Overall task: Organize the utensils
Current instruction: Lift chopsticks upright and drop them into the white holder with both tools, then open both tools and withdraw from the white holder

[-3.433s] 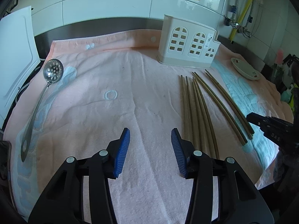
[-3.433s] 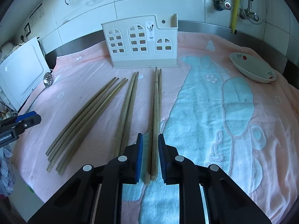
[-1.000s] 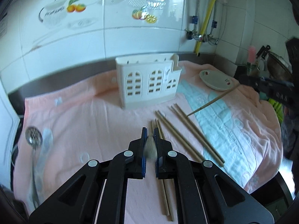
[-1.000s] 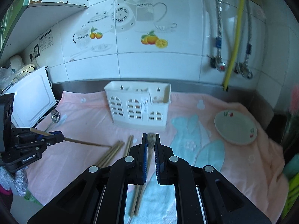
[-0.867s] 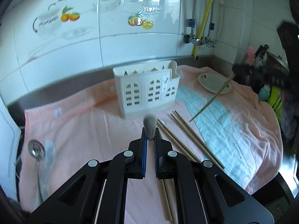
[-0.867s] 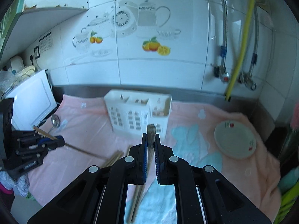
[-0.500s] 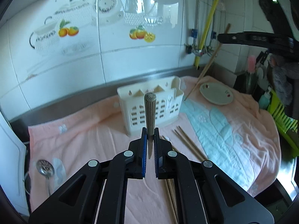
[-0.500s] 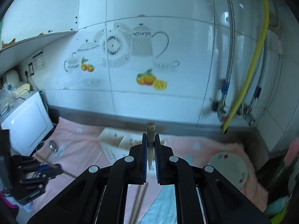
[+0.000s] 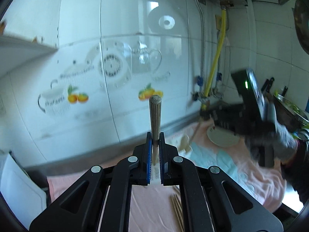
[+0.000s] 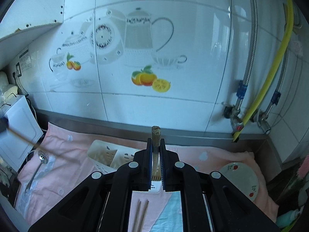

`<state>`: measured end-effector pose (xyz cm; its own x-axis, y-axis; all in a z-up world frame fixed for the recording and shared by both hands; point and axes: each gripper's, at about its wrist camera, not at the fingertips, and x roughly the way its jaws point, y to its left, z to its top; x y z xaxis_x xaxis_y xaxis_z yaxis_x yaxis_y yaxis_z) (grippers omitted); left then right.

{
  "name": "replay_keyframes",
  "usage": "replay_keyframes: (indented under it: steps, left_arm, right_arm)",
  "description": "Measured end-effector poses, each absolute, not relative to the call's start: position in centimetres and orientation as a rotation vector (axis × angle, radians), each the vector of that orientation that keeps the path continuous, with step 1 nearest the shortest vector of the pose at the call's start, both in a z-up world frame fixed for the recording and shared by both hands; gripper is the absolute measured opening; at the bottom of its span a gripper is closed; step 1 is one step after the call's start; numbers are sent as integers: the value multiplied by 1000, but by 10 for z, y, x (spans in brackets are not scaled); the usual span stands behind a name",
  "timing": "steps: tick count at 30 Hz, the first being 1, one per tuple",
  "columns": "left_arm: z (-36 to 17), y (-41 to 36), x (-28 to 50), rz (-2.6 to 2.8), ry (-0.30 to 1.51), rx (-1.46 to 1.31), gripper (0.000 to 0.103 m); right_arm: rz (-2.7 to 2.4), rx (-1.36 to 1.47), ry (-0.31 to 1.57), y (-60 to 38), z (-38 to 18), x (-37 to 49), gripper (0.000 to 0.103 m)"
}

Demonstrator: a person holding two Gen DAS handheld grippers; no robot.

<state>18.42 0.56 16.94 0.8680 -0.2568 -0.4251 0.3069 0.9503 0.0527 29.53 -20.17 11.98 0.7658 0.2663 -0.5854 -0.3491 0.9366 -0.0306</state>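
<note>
Two bundles of chopsticks are up: my left tongs (image 9: 154,145) pinch one bundle (image 9: 155,116), my right tongs (image 10: 155,154) another (image 10: 156,141), ends upright to drop into the white utensil holder (image 10: 104,157) just below the right tongs. Seconds ago both tongs hung spread low over the towel (image 10: 63,174); loose chopsticks (image 10: 141,214) remain near the holder.

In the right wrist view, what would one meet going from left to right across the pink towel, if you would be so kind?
Slotted spoon → white utensil holder → chopstick held in the right tool → small plate with fruit print.
</note>
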Motion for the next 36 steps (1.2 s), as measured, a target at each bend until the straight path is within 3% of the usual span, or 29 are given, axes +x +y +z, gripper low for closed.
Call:
replay_keyframes:
  steps: [14,32,34,36]
  left_arm:
    - [101,7,281,-263,626,11,5]
    - [81,15,289,-250,692,-7,8]
    - [84,16,286,-250,687,-13,11]
    - [88,18,280,-244,673,-11,21]
  right_arm:
    - [344,-160,643,-200,103,304,7]
    - [333,-138,653,-206,98,308,9]
    - [332,-134,644,-207,101,306,15]
    - [327,-132,633,-209,105,300,20]
